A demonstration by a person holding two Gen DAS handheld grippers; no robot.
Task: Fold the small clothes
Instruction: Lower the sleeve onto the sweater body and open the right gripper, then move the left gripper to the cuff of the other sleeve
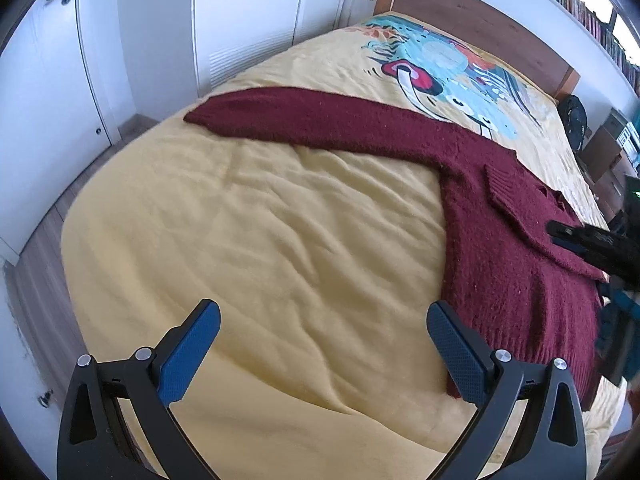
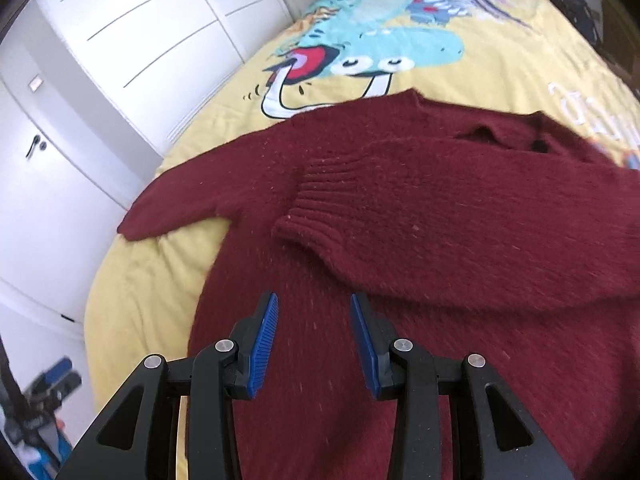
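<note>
A dark red sweater (image 1: 516, 240) lies flat on a bed (image 1: 248, 248) with a yellow cover. The cover has a big cartoon picture (image 1: 440, 68) near the wooden headboard (image 1: 472, 24).

The left gripper (image 1: 323, 322) has its two blue fingers spread wide apart. Nothing is between them. It is over the bare yellow cover. The sweater is off to the right of it, and the sweater's bottom edge is just beside the right finger (image 1: 456, 354). One long sleeve (image 1: 312, 120) stretches out to the left across the bed, far ahead of the fingers.

The right gripper (image 2: 314, 304) is over the body of the sweater. Its fingers are a little apart and hold nothing. The other sleeve (image 2: 400, 208) is folded across the sweater's chest. Its ribbed cuff (image 2: 308, 208) lies just ahead of the fingers.

White closet doors (image 2: 160, 32) stand beside the bed.
</note>
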